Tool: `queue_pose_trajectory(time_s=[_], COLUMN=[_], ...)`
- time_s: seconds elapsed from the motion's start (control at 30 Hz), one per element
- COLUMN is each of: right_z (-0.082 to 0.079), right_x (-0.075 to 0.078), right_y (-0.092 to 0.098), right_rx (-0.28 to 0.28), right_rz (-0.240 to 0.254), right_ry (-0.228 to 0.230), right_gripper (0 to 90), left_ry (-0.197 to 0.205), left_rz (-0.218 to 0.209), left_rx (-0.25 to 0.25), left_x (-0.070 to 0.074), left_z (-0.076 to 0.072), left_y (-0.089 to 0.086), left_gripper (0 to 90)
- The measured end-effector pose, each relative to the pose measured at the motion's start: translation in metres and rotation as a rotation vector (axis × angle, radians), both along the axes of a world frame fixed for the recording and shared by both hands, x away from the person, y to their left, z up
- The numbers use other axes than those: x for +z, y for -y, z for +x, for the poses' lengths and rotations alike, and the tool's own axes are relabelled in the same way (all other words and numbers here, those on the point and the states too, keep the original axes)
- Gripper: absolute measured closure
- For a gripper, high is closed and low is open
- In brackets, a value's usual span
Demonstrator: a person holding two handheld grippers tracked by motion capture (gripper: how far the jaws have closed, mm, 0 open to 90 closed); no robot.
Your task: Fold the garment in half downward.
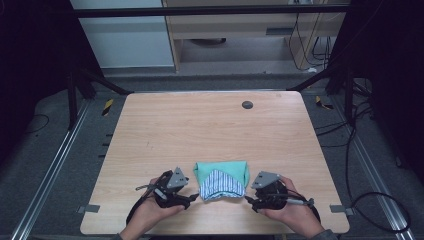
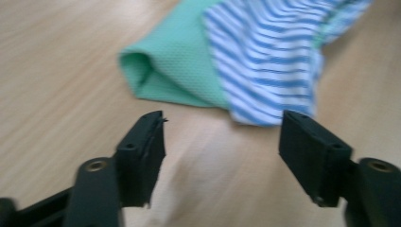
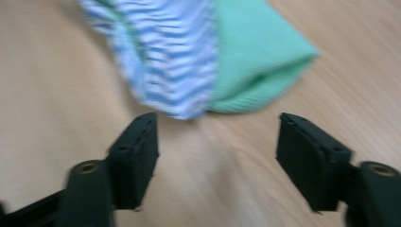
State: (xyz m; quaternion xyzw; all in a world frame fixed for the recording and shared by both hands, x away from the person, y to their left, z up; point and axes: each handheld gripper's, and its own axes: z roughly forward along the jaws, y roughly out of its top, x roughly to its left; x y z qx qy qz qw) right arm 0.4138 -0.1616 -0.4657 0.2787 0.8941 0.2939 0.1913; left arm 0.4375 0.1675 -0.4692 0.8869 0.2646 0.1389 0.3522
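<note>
Both tools gape wide and hold nothing: the left tool sits just left of the folded cloth, the right tool just right of it. The cloth, green with a striped layer, lies on the surface near its front edge. Judging by this, a grasp is pending; each tool must close on a near corner.

Both tongs, the left tongs and the right tongs, are black with a grey three-cornered plate on top; their blocky jaws carry brass-coloured screws and trailing dark cables.
</note>
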Motion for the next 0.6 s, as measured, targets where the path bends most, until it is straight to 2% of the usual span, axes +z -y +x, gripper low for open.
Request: queue_pose_trajectory(time_s=[0.17,0.3,0.4,0.5,0.6], right_z=[0.018,0.037,0.046,0.059,0.069], right_x=[-0.003,-0.006,-0.007,-0.009,-0.011], right_y=[0.024,0.039,0.044,0.05,0.054], right_rx=[-0.137,-0.224,-0.25,-0.286,-0.301], right_rz=[0.047,0.1,0.131,0.171,0.173], right_ry=[0.02,0.0,-0.005,-0.035,-0.044], right_gripper=[17.0,11.0,9.6,7.3,7.6], left_ry=[0.002,0.001,-0.003,-0.028,-0.038], left_rz=[-0.014,-0.014,-0.014,0.01,0.002], left_rx=[0.085,0.137,0.172,0.207,0.237], left_x=[0.003,0.004,0.004,-0.001,-0.005], left_z=[0.022,0.038,0.049,0.06,0.069], left_y=[-0.016,-0.03,-0.04,-0.049,-0.057], left_gripper=[17.4,11.7,9.7,7.3,7.0])
